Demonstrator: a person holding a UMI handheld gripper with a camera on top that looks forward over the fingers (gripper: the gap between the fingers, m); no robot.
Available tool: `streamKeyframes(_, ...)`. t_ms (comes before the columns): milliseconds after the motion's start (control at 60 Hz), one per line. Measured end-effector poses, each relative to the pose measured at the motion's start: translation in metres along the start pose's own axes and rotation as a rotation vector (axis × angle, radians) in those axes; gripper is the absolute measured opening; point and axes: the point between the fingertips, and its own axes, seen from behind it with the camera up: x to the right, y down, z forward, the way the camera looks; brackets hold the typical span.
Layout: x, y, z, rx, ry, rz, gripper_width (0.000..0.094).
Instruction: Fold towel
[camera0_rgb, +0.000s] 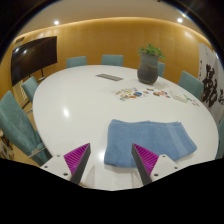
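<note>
A blue towel (150, 141) lies flat on the white oval table (80, 105), near its front edge. My gripper (112, 161) hovers above the table's front edge with its fingers wide apart. The towel's near left corner lies between the fingers. The right finger's magenta pad (151, 160) is over the towel's near edge. The left finger's pad (76, 157) is over bare table. Nothing is held.
Small colourful items (130, 95) and cards (160, 93) lie mid-table, a dark flat object (110, 77) further back, and a potted plant (150, 62) at the far end. Teal chairs (18, 118) ring the table. A dark screen (34, 55) hangs on the left wall.
</note>
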Motion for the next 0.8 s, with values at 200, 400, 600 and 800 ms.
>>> streamKeyframes(200,0.004,0.008,0.07,-0.06,0.08,-0.035,0.0696)
streamKeyframes(400,0.023,-0.002,0.08,-0.039,0.168,-0.18,0.008)
streamKeyframes(600,-0.034,-0.032,0.056,-0.042,-0.047,-0.041,0.0064)
streamKeyframes(800,-0.033,-0.139,-0.01,0.092,-0.253,0.194,0.0065)
